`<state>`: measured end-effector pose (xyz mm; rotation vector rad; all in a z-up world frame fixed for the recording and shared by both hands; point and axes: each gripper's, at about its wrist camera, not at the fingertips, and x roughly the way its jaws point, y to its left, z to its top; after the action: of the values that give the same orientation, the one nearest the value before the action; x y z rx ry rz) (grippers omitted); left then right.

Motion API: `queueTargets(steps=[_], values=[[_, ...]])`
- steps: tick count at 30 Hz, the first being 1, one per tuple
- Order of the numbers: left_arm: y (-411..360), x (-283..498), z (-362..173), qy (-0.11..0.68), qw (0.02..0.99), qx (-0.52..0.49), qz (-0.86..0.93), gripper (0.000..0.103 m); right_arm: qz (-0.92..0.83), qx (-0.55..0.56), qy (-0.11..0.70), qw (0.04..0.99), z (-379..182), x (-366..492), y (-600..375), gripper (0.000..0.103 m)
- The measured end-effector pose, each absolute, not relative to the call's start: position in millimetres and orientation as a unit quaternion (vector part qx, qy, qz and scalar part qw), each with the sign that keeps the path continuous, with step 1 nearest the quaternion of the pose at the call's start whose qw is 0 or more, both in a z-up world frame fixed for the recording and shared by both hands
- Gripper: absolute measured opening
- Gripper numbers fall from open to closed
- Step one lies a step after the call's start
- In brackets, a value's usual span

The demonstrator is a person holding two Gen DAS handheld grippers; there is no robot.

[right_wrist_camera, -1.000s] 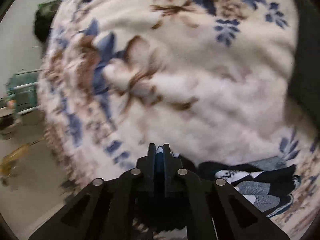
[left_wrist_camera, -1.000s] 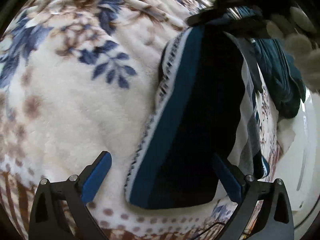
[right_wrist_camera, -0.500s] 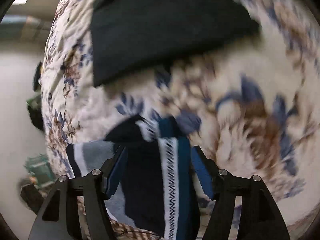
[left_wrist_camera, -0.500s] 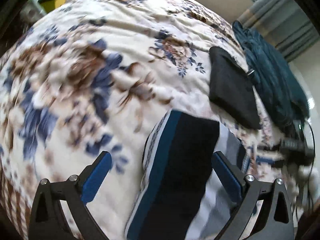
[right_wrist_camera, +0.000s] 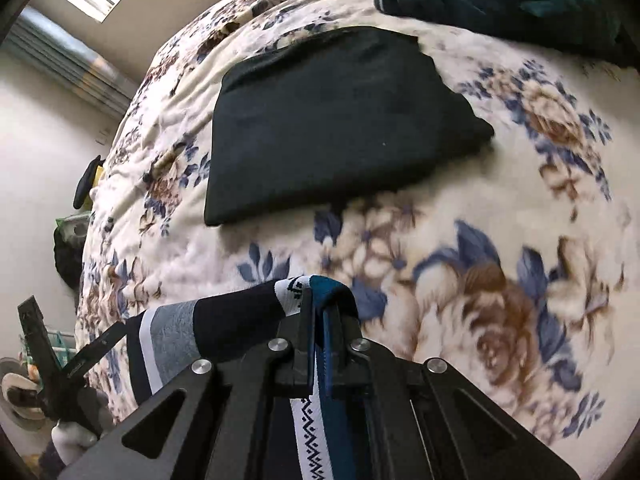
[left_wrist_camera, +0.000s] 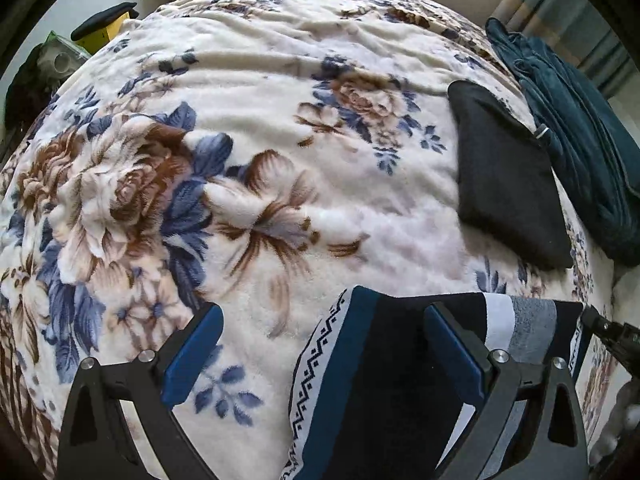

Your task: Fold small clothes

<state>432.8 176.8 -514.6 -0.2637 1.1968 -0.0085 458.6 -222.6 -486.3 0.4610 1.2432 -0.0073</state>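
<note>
The right gripper is clenched on the striped garment; its jaws have just been closing, and the teal edge with the white zigzag band is pinched between the blue pads. The garment is navy with grey, white and teal bands, and it lies on the floral blanket near the front edge of the bed.

The left gripper is released, with its blue pads wide apart. One pad stands over the dark middle of the striped garment, the other over the floral blanket. I cannot tell whether the pads touch the cloth.

A folded black garment lies flat on the blanket, well apart from the striped one. Beside it, at the far side, is a crumpled dark teal garment.

No brand, label or readable writing is visible on any cloth; the zigzag is only a pattern.
</note>
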Motion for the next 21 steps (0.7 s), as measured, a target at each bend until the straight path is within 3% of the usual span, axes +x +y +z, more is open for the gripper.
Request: queueTargets(steps=[5, 7, 9, 12, 16, 18, 21], values=[[180.2, 438.8, -526.3, 0.572, 0.810, -0.128, 0.005, 0.102, 0.005, 0.197, 0.642, 0.741, -526.8, 482.3, -216.0, 0.003], [182.8, 438.7, -527.4, 0.576, 0.807, -0.134, 0.006, 0.102, 0.001, 0.233, 0.671, 0.704, -539.9, 474.5, -228.2, 0.011], [185.7, 435.6, -524.9, 0.574, 0.807, -0.139, 0.008, 0.102, -0.011, 0.293, 0.654, 0.698, -529.5, 447.5, -251.4, 0.038], [190.6, 425.8, -518.4, 0.572, 0.809, -0.135, 0.011, 0.102, -0.037, 0.366, 0.639, 0.676, -516.0, 389.1, -277.4, 0.050], [201.3, 407.5, -512.7, 0.573, 0.805, -0.151, 0.021, 0.102, -0.037, 0.483, 0.656, 0.579, -542.2, 314.8, -269.0, 0.055], [204.8, 398.9, -511.3, 0.578, 0.801, -0.154, 0.029, 0.102, -0.036, 0.574, 0.639, 0.510, -569.5, 283.9, -253.3, 0.066], [206.0, 387.0, -510.0, 0.584, 0.796, -0.156, 0.034, 0.102, -0.045, 0.639, 0.610, 0.465, -594.6, 271.8, -233.8, 0.067]])
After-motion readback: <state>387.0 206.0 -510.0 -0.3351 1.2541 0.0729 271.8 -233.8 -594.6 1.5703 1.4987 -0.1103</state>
